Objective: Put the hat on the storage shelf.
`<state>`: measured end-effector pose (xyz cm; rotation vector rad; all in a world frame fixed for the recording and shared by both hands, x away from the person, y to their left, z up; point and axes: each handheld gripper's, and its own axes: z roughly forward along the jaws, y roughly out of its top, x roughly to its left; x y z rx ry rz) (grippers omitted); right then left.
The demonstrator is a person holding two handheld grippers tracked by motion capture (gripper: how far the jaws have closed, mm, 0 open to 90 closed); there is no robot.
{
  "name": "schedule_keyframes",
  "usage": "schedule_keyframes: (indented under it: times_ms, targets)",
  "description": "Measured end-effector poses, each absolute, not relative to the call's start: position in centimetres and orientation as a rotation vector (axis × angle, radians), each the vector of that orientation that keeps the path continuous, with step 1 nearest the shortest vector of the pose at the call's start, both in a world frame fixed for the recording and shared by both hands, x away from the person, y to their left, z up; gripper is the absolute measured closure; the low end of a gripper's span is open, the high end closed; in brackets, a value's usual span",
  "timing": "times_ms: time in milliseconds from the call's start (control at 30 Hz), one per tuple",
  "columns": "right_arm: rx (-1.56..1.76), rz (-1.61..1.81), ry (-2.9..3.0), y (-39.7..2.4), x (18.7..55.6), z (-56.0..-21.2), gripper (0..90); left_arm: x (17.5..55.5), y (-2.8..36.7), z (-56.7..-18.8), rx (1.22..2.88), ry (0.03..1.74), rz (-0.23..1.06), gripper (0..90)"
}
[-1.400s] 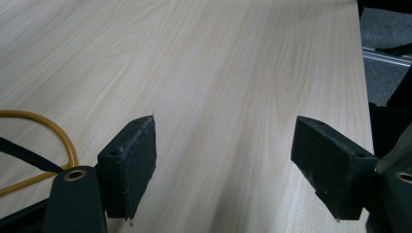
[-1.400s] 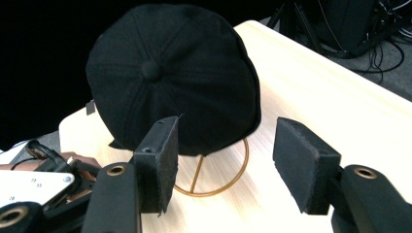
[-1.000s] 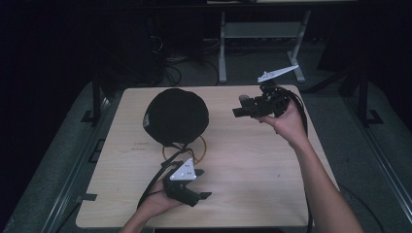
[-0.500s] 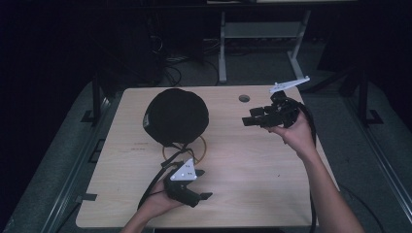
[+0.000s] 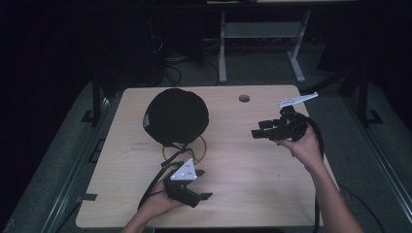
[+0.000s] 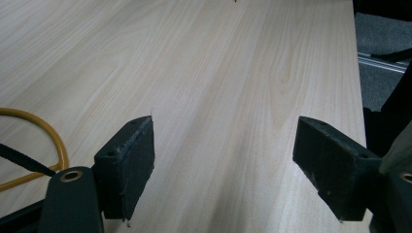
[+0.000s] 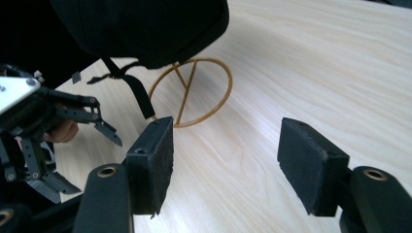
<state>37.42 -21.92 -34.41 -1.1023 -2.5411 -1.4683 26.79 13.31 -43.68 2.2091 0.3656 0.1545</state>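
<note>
A black cap (image 5: 177, 116) sits on a stand with a yellow wire ring (image 5: 194, 148) as its base, at the table's back left. My left gripper (image 5: 204, 184) rests near the front edge, just in front of that ring; its jaws (image 6: 223, 165) stand wide open over bare wood, with the ring (image 6: 53, 136) off to their left. My right gripper (image 5: 257, 129) hangs above the table's right side and points left toward the cap. Its jaws (image 7: 226, 165) are open with nothing between them, and the cap (image 7: 145, 29), a dangling black strap (image 7: 138, 97) and the ring (image 7: 194, 92) lie ahead.
The light wooden table (image 5: 252, 194) has a round cable hole (image 5: 244, 98) near its back edge. Behind it stand a metal frame (image 5: 262, 34) and loose cables on the dark floor. Grey rails (image 5: 73, 165) run along both sides of the table.
My right gripper has come down and drifted right and nearer to the person, away from the cap. The left gripper and the cap have stayed put.
</note>
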Motion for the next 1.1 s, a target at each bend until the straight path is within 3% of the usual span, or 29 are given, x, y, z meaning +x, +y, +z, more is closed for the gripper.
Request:
schedule_keyframes:
  times_ms: [1100]
  targets:
    - [-1.203,-1.421,-2.459,-26.8,33.0,-40.7,35.3,27.0,13.5,-43.8,2.206,0.395,0.154,21.1]
